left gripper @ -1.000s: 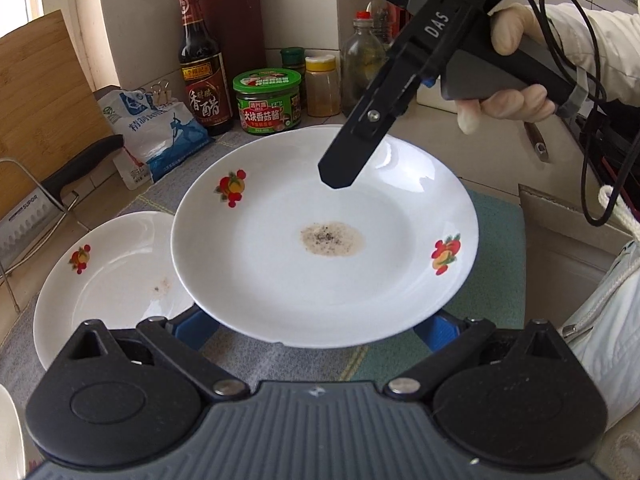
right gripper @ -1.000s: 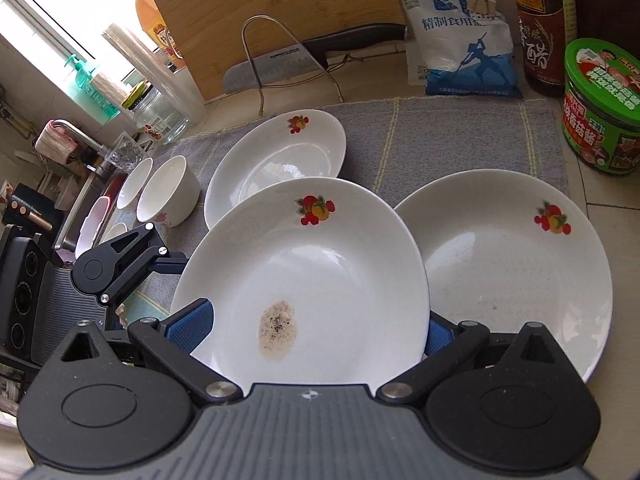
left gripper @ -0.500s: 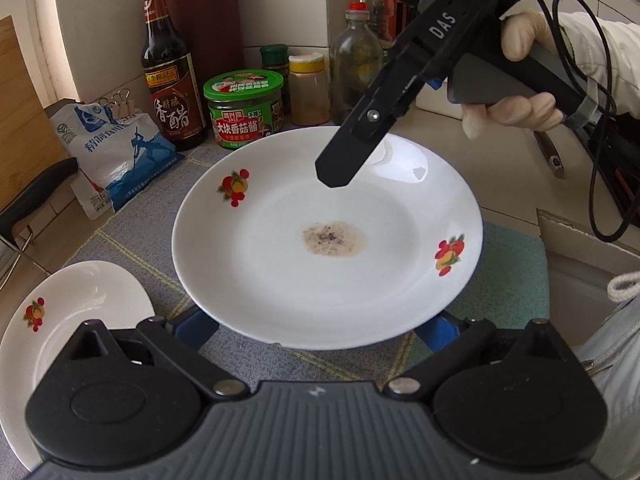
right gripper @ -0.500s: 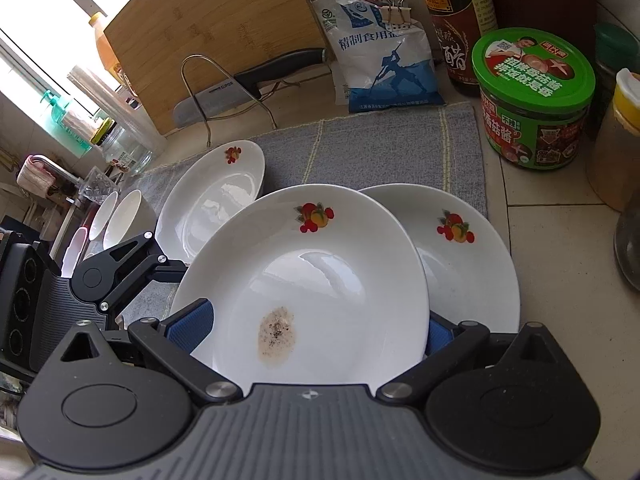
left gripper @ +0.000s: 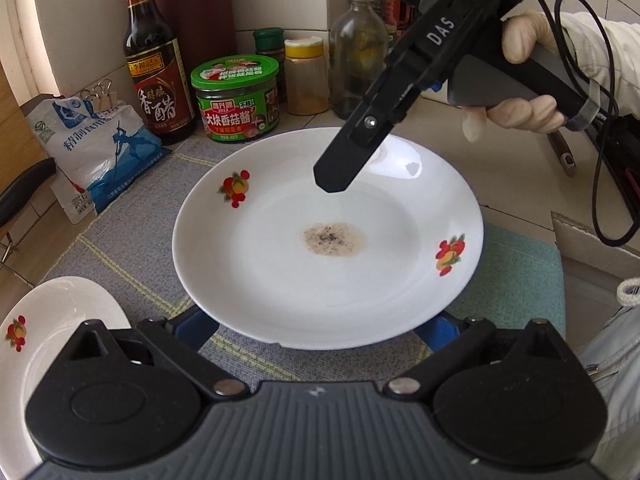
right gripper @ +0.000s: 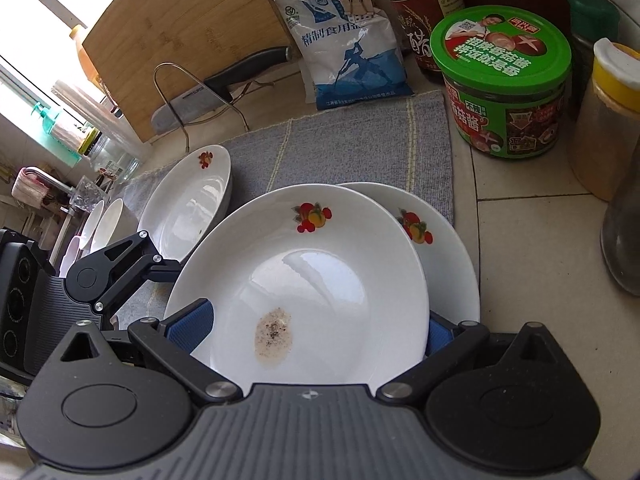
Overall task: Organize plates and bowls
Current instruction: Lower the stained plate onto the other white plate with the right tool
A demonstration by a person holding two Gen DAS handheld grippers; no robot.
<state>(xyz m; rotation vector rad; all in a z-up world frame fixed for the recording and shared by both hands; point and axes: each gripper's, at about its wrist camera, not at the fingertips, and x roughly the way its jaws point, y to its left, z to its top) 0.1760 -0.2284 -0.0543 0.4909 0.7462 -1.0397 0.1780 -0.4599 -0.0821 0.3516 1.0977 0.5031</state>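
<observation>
While both views show the same soiled plate (left gripper: 328, 240) (right gripper: 304, 292), only the right wrist view shows that it hangs over a second plate (right gripper: 448, 264), which lies on the grey mat (right gripper: 360, 148) and the counter, mostly covered by the held one. The left wrist view shows the mat (left gripper: 132, 248) under the held plate but hides the second plate completely. The right wrist view also shows a third plate (right gripper: 188, 208) at the left side of the mat, with small bowls (right gripper: 104, 222) beyond it near the sink; in the left wrist view only a part of this plate (left gripper: 52, 336) is seen in the lower left corner. The right gripper (right gripper: 308, 332) has the near rim of the soiled plate between its blue pads, so it holds the plate; the left wrist view shows this gripper (left gripper: 330, 178) from outside, its black finger over the far rim, with the gloved hand (left gripper: 516, 92) on the handle. The left gripper (left gripper: 316, 328) has its blue pads just at the near rim of the plate, but if they pinch it or only stand beside it, I cannot tell. The brown stain with dark specks (left gripper: 334, 239) (right gripper: 273, 338) lies in the middle of the plate. Behind stand the salt bag (left gripper: 92, 148) (right gripper: 348, 56), the vinegar bottle (left gripper: 156, 68) and the green jar (left gripper: 236, 98) (right gripper: 500, 80).
</observation>
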